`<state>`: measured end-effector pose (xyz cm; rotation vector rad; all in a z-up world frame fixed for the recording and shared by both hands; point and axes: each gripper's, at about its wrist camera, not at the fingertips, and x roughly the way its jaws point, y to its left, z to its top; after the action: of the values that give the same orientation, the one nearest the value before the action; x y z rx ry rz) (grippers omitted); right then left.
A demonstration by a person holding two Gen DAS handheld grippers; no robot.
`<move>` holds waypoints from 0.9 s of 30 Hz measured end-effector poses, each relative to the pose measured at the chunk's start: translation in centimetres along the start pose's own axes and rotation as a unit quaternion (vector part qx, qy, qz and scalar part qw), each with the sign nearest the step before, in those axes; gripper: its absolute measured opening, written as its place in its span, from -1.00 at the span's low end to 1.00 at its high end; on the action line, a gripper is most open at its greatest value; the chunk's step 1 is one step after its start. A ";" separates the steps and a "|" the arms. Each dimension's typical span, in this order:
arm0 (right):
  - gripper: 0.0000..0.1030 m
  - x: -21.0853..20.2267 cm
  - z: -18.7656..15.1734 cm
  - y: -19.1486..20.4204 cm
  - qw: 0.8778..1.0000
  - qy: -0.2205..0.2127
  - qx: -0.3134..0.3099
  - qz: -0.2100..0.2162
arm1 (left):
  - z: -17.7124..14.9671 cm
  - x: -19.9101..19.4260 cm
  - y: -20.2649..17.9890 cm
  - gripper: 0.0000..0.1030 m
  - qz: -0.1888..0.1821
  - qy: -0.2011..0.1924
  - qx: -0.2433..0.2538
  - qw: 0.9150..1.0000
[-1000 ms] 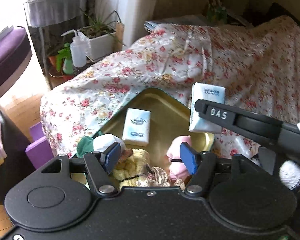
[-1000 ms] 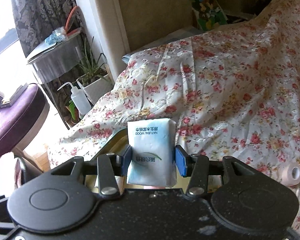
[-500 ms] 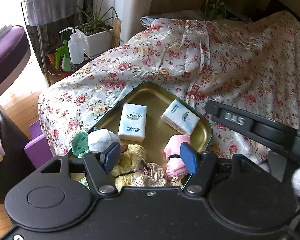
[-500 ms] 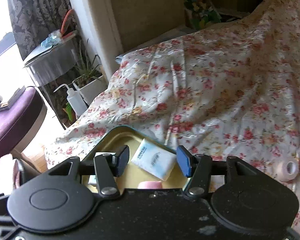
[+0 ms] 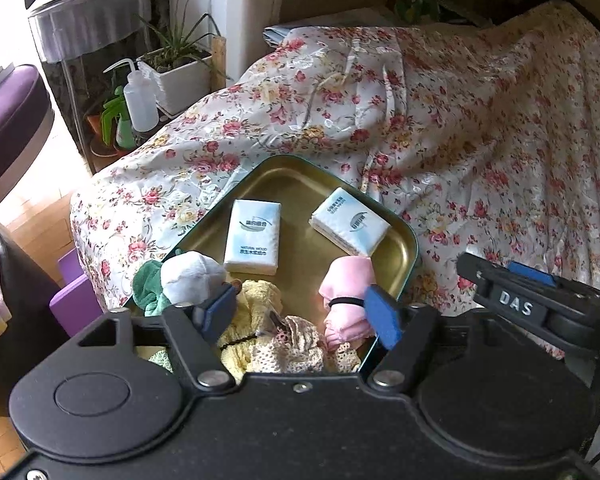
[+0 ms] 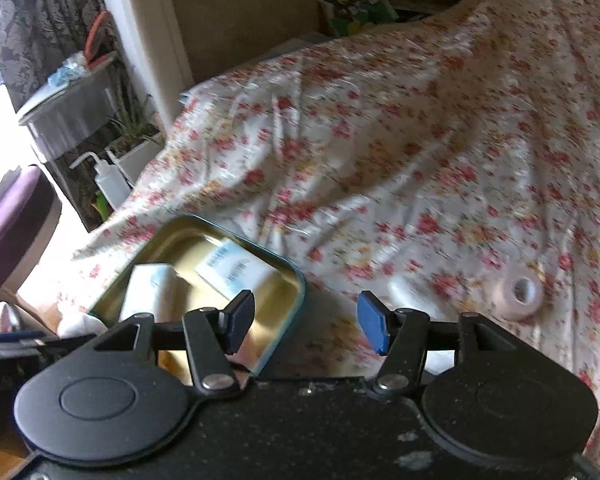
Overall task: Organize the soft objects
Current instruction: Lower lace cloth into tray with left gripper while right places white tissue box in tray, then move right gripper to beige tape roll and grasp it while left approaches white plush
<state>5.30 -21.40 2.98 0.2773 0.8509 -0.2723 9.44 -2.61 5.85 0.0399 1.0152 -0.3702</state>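
A gold tray (image 5: 300,184) lies on the flowered bedspread. Two white tissue packs (image 5: 254,236) (image 5: 350,222) lie flat in it. Nearer me it holds a pink cloth bundle (image 5: 346,292), yellow knitwear (image 5: 256,308), a grey-white plush (image 5: 188,276) and a green cloth (image 5: 146,284). My left gripper (image 5: 300,314) hovers over the knitwear, its jaws opening, its pads pressing nothing. My right gripper (image 6: 306,322) hangs over the tray's right rim (image 6: 296,276), its jaws opening with nothing between them. The right wrist view, blurred, shows one tissue pack (image 6: 232,270).
A roll of beige tape (image 6: 520,294) lies on the bedspread (image 5: 480,120) right of the tray. Off the bed's left side stand a potted plant (image 5: 176,68), a squeeze bottle (image 5: 140,100), a purple stool (image 5: 8,120) and a grey side table (image 5: 88,28).
My right gripper let go of the tissue pack, which now lies in the tray, and drew back to the right. Both grippers' jaws stand wider.
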 end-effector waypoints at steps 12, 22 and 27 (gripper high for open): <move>0.15 -0.6 -3.1 -7.5 0.997 0.018 0.042 -0.065 | -0.9 0.4 -3.2 0.35 -0.006 0.009 0.041 0.999; 0.22 -1.2 -4.9 -15.5 0.978 0.010 0.126 -0.166 | -2.0 1.6 -6.9 0.36 -0.009 0.023 0.079 0.997; 0.30 -1.6 -4.0 -17.8 0.969 0.004 0.169 -0.182 | -2.5 2.1 -8.8 0.37 -0.016 0.029 0.100 0.994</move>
<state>-4.60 -36.32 -0.67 0.4407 0.8587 -0.7635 5.59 -10.92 3.94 0.2156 1.0347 -0.5019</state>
